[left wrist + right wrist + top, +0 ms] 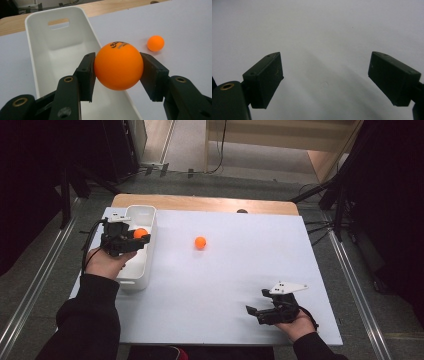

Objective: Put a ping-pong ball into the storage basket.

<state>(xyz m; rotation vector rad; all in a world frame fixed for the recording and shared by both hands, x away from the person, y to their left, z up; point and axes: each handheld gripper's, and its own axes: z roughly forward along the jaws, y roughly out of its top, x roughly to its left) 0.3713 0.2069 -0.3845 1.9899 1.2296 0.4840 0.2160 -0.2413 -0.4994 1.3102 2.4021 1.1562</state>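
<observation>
While the held ball hangs over the bin, the scene reads, largest thing first:

Tabletop (235, 285): white sheet over a wooden top, whose far edge shows bare.
Bin (148, 245): long white tub at the left, long axis running away from the person; far-end handle slot seen in the left gripper view.
Left claw (141, 239): clamped on an orange ball (118, 65) at the bin's right rim, the cavity below and to its left.
Right claw (251, 311): jaws wide, nothing between, low at the near right.
Loose ball (200, 242): mid-tabletop, right of the bin; left hand nearer.
Hard to tell: the bin's near end is cut off behind the hand.
</observation>
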